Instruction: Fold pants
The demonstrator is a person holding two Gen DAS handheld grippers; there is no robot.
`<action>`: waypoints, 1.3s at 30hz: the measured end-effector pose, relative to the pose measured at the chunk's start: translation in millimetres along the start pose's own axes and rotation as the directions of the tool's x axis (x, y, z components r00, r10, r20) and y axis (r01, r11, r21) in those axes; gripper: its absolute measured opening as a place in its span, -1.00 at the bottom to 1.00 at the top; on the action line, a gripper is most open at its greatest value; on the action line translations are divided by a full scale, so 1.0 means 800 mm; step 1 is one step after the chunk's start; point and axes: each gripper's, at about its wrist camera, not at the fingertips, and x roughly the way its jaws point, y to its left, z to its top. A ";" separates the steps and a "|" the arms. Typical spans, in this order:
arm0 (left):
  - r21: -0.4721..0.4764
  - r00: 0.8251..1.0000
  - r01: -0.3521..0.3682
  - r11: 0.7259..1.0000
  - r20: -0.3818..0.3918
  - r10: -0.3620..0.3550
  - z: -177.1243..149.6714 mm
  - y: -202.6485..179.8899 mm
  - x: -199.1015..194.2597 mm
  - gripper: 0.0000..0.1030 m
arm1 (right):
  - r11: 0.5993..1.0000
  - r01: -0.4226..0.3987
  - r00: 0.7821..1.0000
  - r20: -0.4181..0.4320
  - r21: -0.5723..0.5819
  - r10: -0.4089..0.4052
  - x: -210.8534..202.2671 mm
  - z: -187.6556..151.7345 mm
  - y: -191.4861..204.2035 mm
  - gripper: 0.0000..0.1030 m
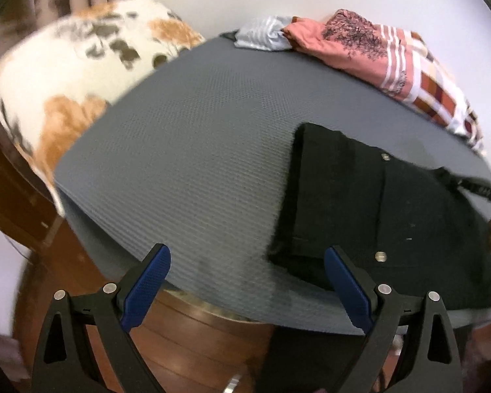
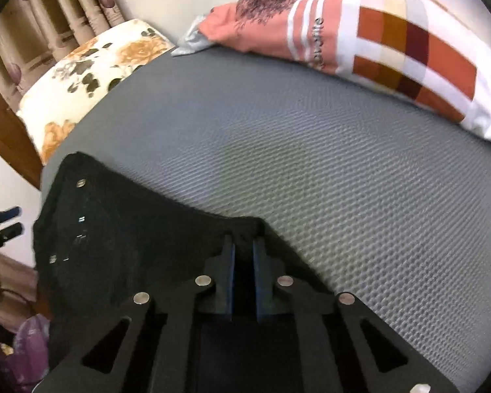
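Black pants (image 1: 370, 209) with metal buttons lie on the grey mat (image 1: 193, 150), bunched at the mat's near right side. My left gripper (image 1: 247, 255) is open and empty, its blue pads over the mat's near edge, just left of the pants. In the right wrist view my right gripper (image 2: 243, 245) is shut on a fold of the black pants (image 2: 124, 239), which spread to its left over the grey mat (image 2: 311, 163). The left gripper's blue fingertips (image 2: 11, 213) show at the far left edge.
A floral cushion (image 1: 81, 75) lies left of the mat. A pink printed garment (image 1: 353, 42) and a checked cloth (image 1: 438, 95) lie at the mat's far right edge, with a striped grey cloth (image 1: 265, 34) beside them. Wooden furniture (image 1: 13, 193) and curtains (image 2: 49, 13) stand at left.
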 end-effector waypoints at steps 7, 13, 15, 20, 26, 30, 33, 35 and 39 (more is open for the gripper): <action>-0.043 1.000 -0.014 0.999 0.000 0.014 -0.003 0.024 -0.006 0.84 | 0.996 -0.045 0.998 0.053 0.079 0.041 0.006 -0.008 -0.028 -0.89; -0.061 0.979 0.163 0.985 -0.110 -0.169 -0.012 0.014 0.014 0.84 | 0.995 -0.065 0.995 0.078 0.075 0.059 0.009 -0.007 -0.029 -0.86; -0.064 0.963 0.201 0.978 -0.168 -0.209 -0.014 0.004 0.029 0.84 | 0.993 -0.081 0.994 0.080 0.089 0.074 0.010 -0.007 -0.033 -0.86; -0.063 0.940 0.303 0.951 -0.141 -0.309 -0.007 -0.016 0.031 0.23 | 0.989 -0.102 0.992 0.084 0.109 0.093 0.011 -0.007 -0.038 -0.86; -0.025 0.957 0.262 0.965 -0.126 -0.263 0.014 -0.033 0.036 -0.41 | 0.988 -0.099 0.992 0.095 0.117 0.088 0.010 -0.009 -0.039 -0.84; 0.009 0.966 0.258 0.966 0.016 -0.258 0.035 -0.031 0.006 -0.47 | 0.994 -0.058 0.990 0.132 0.098 0.045 0.002 -0.012 -0.034 -0.77; 0.134 0.995 0.104 0.985 -0.012 -0.104 0.027 -0.042 0.037 -0.79 | 0.996 -0.011 0.990 0.144 0.087 -0.001 0.002 -0.013 -0.024 -0.77; 0.086 0.985 0.158 0.984 -0.083 -0.151 0.013 -0.024 0.058 -0.77 | 0.998 0.005 0.989 0.146 0.065 -0.015 0.002 -0.014 -0.019 -0.77; 0.116 0.989 0.147 0.982 -0.045 -0.143 0.008 -0.022 0.053 -0.70 | 0.998 0.011 0.988 0.154 0.069 -0.021 0.001 -0.011 -0.021 -0.77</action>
